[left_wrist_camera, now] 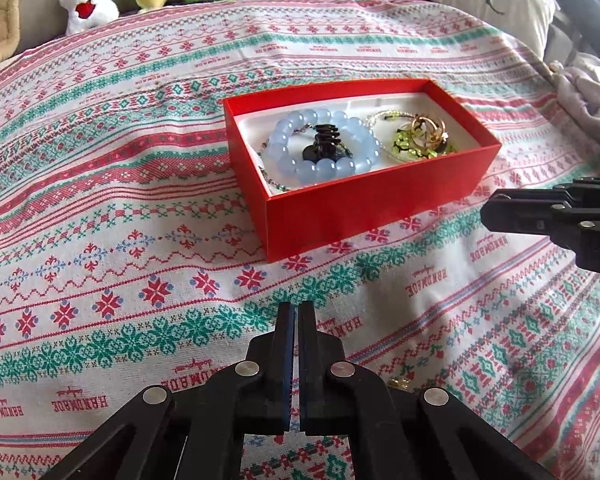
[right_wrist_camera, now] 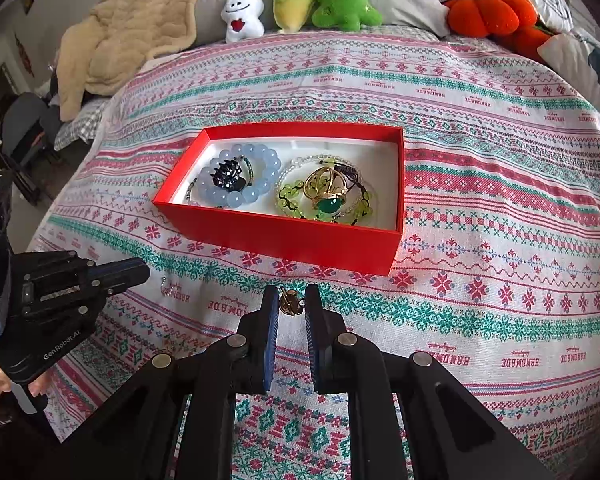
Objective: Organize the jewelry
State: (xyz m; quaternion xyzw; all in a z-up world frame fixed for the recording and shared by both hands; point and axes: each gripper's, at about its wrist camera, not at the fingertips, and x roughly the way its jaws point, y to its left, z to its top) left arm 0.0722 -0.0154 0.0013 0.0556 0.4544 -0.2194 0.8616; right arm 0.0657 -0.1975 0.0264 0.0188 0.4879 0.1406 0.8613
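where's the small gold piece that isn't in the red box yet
In the right wrist view, the small gold piece lies on the bedspread between the open right gripper fingers, just before the red box.

1 red box [right_wrist_camera: 284, 236], 1 blue bead bracelet [right_wrist_camera: 240, 174], 4 plush toys [right_wrist_camera: 244, 12].

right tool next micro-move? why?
Probably close the right tool: it is open, and a small gold piece lies on the bedspread between its fingertips, outside the red box that holds the other jewelry. Whether the fingers are low enough to catch it is unclear. The left tool is shut and empty.
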